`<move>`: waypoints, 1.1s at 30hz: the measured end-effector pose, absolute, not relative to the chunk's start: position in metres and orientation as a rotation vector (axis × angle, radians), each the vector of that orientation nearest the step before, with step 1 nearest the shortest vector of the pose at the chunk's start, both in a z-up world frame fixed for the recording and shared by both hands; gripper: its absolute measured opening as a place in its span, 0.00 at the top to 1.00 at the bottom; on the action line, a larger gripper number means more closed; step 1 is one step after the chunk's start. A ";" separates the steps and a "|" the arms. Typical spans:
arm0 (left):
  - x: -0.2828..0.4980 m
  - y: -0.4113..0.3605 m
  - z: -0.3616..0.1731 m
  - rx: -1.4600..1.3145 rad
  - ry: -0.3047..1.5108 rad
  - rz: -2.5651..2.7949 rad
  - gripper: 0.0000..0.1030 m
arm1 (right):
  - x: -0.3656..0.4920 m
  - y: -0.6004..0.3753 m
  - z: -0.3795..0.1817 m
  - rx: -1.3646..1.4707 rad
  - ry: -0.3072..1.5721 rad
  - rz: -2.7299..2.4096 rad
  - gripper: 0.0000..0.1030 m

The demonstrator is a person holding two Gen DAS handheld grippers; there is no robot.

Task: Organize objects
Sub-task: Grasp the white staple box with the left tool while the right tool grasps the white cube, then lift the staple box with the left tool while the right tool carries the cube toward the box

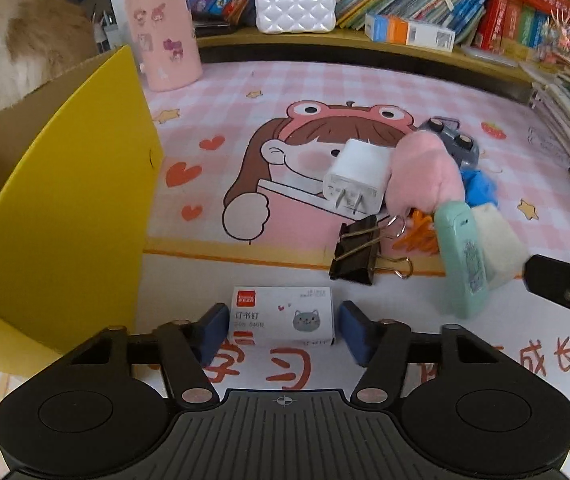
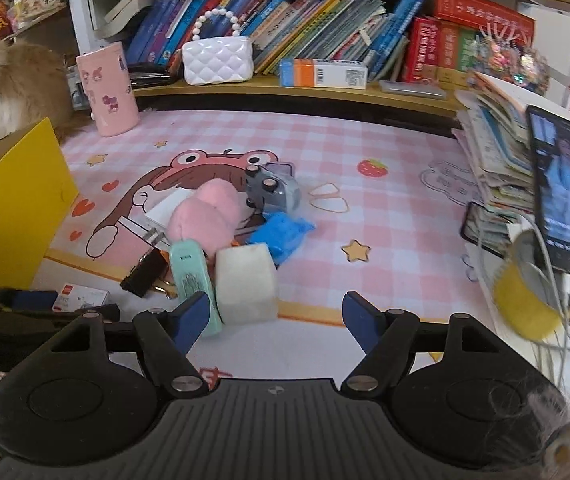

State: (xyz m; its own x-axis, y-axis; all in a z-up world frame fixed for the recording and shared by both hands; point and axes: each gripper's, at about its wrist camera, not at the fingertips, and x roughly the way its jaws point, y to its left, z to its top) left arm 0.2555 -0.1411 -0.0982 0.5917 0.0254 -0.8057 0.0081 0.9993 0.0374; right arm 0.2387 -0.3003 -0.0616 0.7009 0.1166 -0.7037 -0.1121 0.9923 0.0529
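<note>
Desk mat: pink check with cartoon print, carries all loose items.

Yellow cardboard box: open, at the mat's left edge, the likely destination.

Central heap: pink plush, white block, mint stapler, white charger, black binder clip, all touching or overlapping near the mat's middle.

Staple box: small, white, flat at the mat's near edge, left of the heap.

Left gripper: jaws apart, straddling the staple box; left pad looks almost touching, right pad shows a gap (no clamp yet).

Right gripper: jaws apart, empty, white block and stapler just ahead of its left finger.

Risk: a lopsided close may skid or twist the light staple box; the right gripper's left finger may nudge the stapler.
</note>
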 end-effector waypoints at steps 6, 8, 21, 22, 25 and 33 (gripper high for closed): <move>0.248 -0.137 -0.089 0.000 0.932 -0.012 0.50 | 0.263 -0.296 -0.071 -0.002 0.796 0.143 0.35; 0.243 -0.137 -0.081 -0.015 0.913 -0.028 0.50 | 0.273 -0.293 -0.077 -0.012 0.824 0.162 0.37; 0.219 -0.132 -0.054 -0.072 0.882 -0.061 0.50 | 0.280 -0.284 -0.090 -0.045 0.861 0.231 0.64; 0.216 -0.131 -0.052 -0.073 0.881 -0.065 0.50 | 0.277 -0.285 -0.088 -0.043 0.855 0.228 0.64; 0.208 -0.127 -0.046 -0.084 0.872 -0.078 0.50 | 0.265 -0.289 -0.078 -0.039 0.830 0.199 0.64; 0.181 -0.118 -0.030 -0.101 0.836 -0.120 0.50 | 0.225 -0.298 -0.054 0.053 0.816 0.149 0.64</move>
